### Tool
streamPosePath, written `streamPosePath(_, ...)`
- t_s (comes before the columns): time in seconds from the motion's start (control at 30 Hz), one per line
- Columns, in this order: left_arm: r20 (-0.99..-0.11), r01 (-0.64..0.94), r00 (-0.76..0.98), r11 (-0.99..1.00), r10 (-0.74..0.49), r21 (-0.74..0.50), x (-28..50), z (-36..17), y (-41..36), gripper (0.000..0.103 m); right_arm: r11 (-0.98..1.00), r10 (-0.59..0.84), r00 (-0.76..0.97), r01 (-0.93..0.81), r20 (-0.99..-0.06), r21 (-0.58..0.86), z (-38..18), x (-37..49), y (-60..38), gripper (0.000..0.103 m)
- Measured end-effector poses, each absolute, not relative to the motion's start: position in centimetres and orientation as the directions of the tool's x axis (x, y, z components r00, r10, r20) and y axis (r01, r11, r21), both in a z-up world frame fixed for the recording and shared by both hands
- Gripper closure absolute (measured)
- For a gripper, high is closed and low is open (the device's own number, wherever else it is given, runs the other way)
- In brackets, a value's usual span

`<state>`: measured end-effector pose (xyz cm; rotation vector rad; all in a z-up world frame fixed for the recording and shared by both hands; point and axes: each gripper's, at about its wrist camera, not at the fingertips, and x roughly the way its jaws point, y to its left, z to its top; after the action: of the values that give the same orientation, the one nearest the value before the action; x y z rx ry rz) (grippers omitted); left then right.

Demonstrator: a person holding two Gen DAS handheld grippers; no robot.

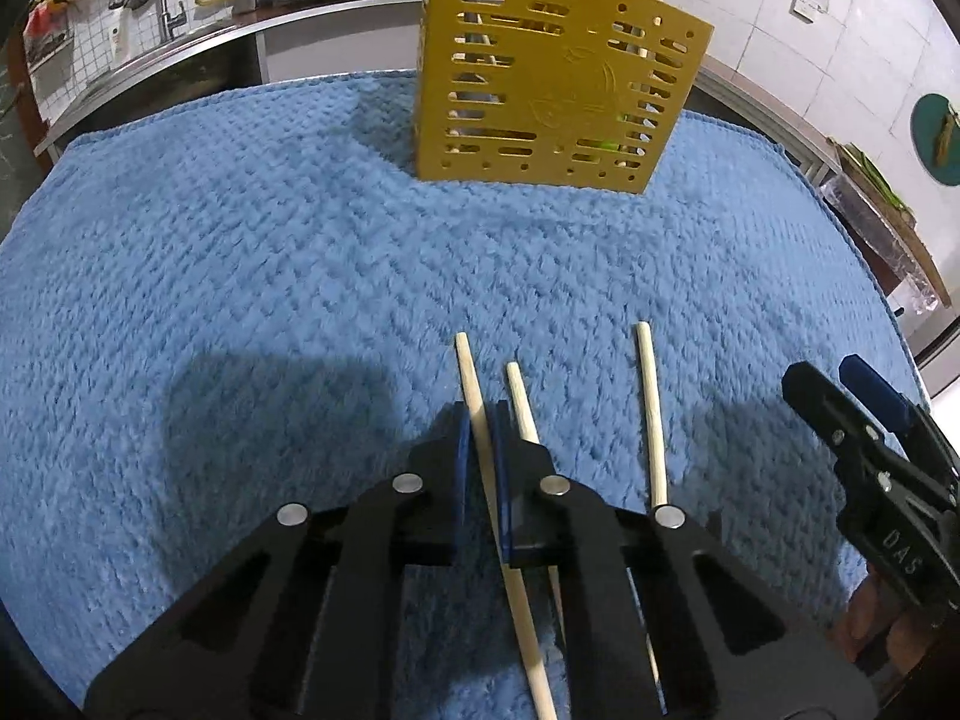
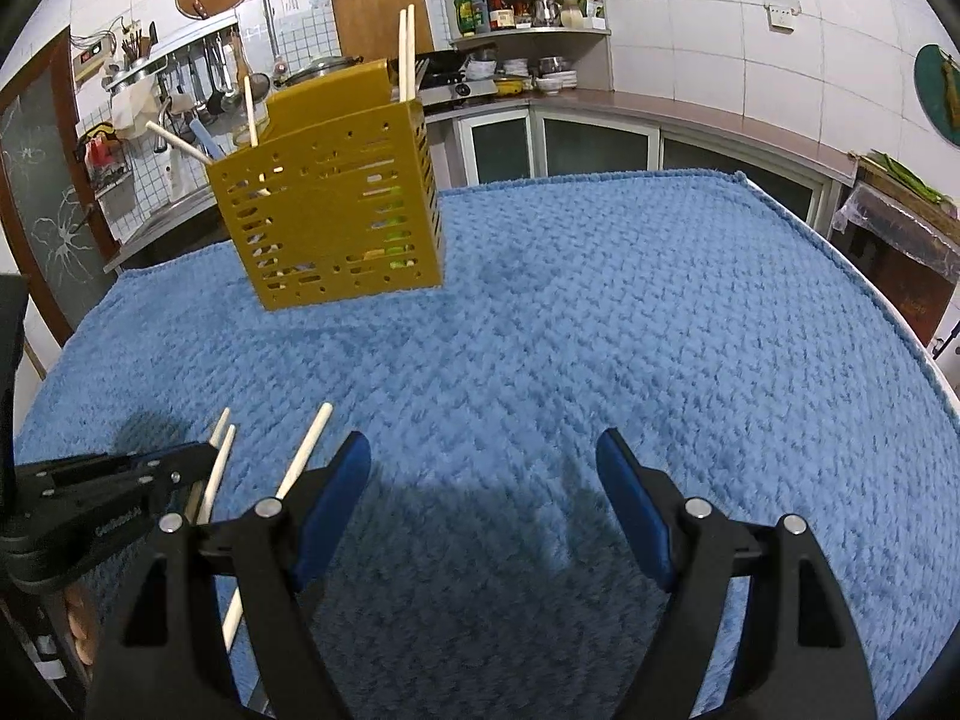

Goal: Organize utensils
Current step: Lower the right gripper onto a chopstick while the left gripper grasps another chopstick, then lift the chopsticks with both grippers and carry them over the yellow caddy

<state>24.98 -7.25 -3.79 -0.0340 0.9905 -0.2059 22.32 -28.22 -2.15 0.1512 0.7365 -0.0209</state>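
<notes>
A yellow perforated utensil holder (image 1: pixel 558 90) stands at the far side of the blue towel (image 1: pixel 240 270); it also shows in the right wrist view (image 2: pixel 336 222) with several chopsticks standing in it. My left gripper (image 1: pixel 480 420) is shut on a wooden chopstick (image 1: pixel 474 396) low over the towel. Two more chopsticks (image 1: pixel 651 414) lie on the towel just right of it. My right gripper (image 2: pixel 483 450) is open and empty, hovering over the towel right of the chopsticks (image 2: pixel 306 450). It shows at the right edge of the left wrist view (image 1: pixel 840 396).
A kitchen counter with a stove, pots and hanging tools (image 2: pixel 198 84) runs behind the table. A corner shelf with bottles (image 2: pixel 522 6) and a wooden board (image 2: pixel 378 18) stand at the back. The towel's right edge (image 2: pixel 900 330) borders a cluttered side table.
</notes>
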Motion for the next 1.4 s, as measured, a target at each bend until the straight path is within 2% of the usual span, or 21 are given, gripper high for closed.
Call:
streamPosePath(0.33,-0.819,0.136,0.551,0.986,-0.158,-0.099,24.6,-3.4,-5.1,0.097,0.993,0.057,0.715,0.031,-0.697,0.112,-2.3,23.2,-25.3,0.028)
streamPosePath(0.5,-0.82,0.109,0.558,0.991,-0.13,-0.084,24.6,-3.1,-2.8,0.097,0.994,0.079,0.686,-0.003,-0.723,0.106,-2.6,24.2,-23.0,0.033)
streamPosePath(0.6,-0.823,0.1,0.557,0.993,-0.114,-0.07,24.8,-3.2,-2.0,0.097,0.996,0.073,0.657,-0.011,-0.75,0.087,-3.1,25.0,-21.8,0.045)
streamPosePath(0.67,-0.824,0.102,0.555,0.992,-0.114,-0.068,24.9,-3.3,-1.7,0.097,0.995,0.084,0.627,-0.014,-0.775,0.096,-3.6,25.6,-21.3,0.06)
streamPosePath(0.73,-0.827,0.104,0.55,0.992,-0.118,-0.073,25.0,-3.3,-1.7,0.097,0.994,0.095,0.609,-0.018,-0.787,0.106,-3.9,26.0,-21.0,0.065)
streamPosePath(0.77,-0.829,0.105,0.546,0.991,-0.122,-0.077,25.1,-3.4,-1.6,0.097,0.995,0.087,0.603,-0.02,-0.793,0.094,-3.9,26.2,-20.7,0.074)
streamPosePath(0.83,-0.831,0.109,0.542,0.991,-0.125,-0.078,25.3,-3.5,-1.8,0.097,0.995,0.095,0.579,-0.033,-0.81,0.093,-3.8,26.8,-20.1,0.082)
streamPosePath(1.1,-0.84,0.087,0.523,0.99,-0.142,-0.113,26.3,-3.8,-1.6,0.097,0.996,0.075,0.497,0.007,-0.865,0.091,-3.6,29.0,-19.6,0.089)
streamPosePath(1.17,-0.84,0.09,0.524,0.989,-0.144,-0.113,26.5,-3.8,-1.7,0.098,0.996,0.076,0.501,0.005,-0.862,0.091,-3.7,29.2,-19.6,0.092)
streamPosePath(1.4,-0.814,0.08,0.559,0.987,-0.158,-0.137,26.1,-3.1,-1.5,0.098,0.986,0.138,0.557,0.001,-0.819,0.167,-3.4,28.0,-21.3,0.094)
